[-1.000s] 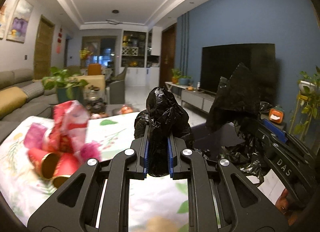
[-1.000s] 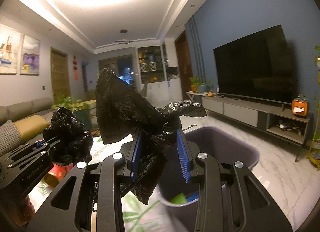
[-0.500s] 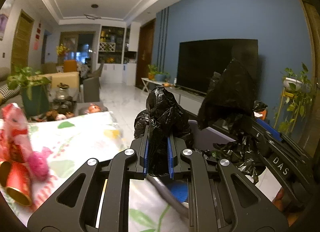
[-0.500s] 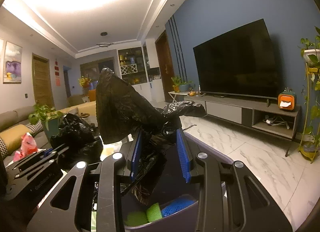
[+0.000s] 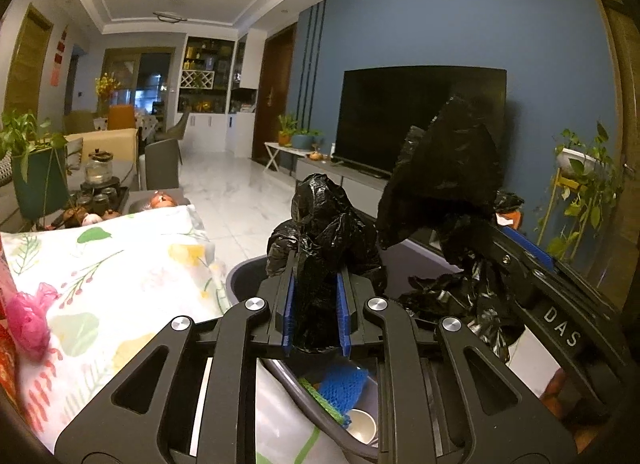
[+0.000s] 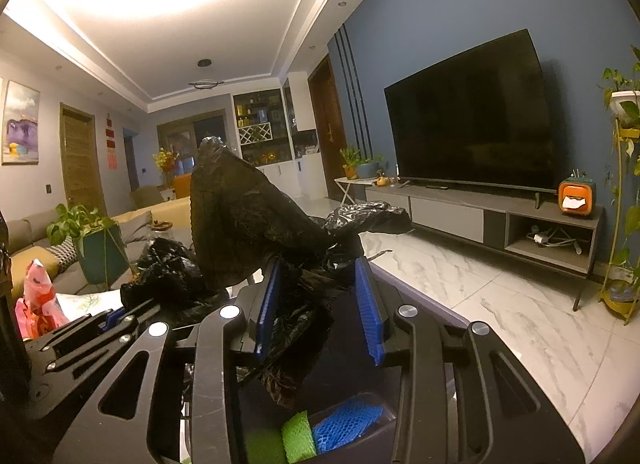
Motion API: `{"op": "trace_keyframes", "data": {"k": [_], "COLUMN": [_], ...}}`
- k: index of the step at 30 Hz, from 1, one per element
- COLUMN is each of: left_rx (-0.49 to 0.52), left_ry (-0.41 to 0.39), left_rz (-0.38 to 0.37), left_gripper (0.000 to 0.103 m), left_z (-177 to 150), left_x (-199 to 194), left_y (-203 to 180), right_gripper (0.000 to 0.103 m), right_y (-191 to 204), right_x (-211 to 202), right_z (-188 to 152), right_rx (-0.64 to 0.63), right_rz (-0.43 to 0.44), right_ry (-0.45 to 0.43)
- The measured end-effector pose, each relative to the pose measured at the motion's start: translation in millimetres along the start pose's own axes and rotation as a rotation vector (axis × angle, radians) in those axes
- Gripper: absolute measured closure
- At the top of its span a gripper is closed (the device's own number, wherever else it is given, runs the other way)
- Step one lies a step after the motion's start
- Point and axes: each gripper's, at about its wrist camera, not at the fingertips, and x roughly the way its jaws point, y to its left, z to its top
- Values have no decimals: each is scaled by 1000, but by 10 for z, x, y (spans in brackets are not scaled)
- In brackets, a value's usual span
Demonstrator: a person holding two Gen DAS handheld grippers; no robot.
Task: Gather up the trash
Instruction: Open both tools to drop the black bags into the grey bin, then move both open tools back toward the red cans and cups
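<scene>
Blue wall [image 6: 460, 15], television [image 6: 472, 115], marble floor [image 6: 500, 304]

Thin, crinkled, glossy black plastic is seen in the bag [image 5: 324, 223]; the bin [image 5: 240, 284] is smooth matt plastic, the floor [image 6: 500, 304] polished marble.

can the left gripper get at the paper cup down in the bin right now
Probably not. The left gripper is shut on the black trash bag, so its fingers are occupied, though the paper cup lies uncovered in the bin below.

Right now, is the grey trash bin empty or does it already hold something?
Not empty. Inside the grey bin lie a blue mesh piece, a green one and a paper cup, below the black bag.
</scene>
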Motion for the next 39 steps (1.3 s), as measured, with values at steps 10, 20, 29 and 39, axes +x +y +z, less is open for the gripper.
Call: {"op": "trace_keyframes", "data": {"k": [10, 20, 29, 39], "left_rx": [-20, -29, -71, -91], "left_ry": [26, -16, -45, -80], "left_rz": [-9, 89, 198, 403], "left_gripper": [51, 30, 22, 22], "left_z": [-52, -87, -179, -369], "left_x": [48, -281, -866, -1573], "left_y": [71, 130, 339, 771], "right_gripper": [54, 42, 32, 31], "right_y": [-59, -6, 172, 546], "right_x": [-47, -214, -543, -797], "right_z": [33, 9, -21, -139], "right_rx": [24, 21, -8, -45], "right_rz": [-18, -21, -24, 34], "right_ry": [-5, 5, -4, 6]}}
